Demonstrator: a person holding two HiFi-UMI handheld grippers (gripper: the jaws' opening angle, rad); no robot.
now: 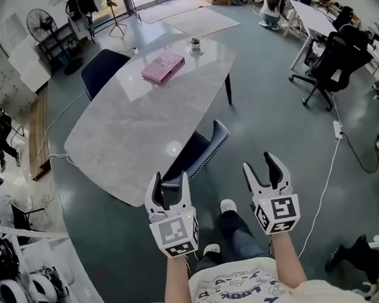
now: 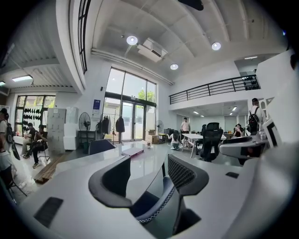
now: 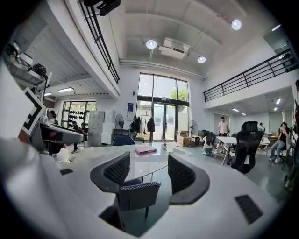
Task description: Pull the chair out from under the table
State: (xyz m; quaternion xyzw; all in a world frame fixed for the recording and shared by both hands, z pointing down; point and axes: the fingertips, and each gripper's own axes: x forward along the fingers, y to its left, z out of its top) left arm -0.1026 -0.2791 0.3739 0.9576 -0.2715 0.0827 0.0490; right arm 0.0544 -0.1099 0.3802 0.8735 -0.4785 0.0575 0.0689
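The surface (image 1: 129,126) hides most of the chair (image 1: 190,155), whose seat is tucked under its near edge with only the backrest (image 1: 216,139) out. Left tool (image 1: 170,182) and right tool (image 1: 260,165) hang near that backrest, both wide and empty, likely ready to clamp it.

Head view steeply down from above; both gripper views low, level, close, sharing the chair (image 1: 206,149) and table (image 1: 123,133).
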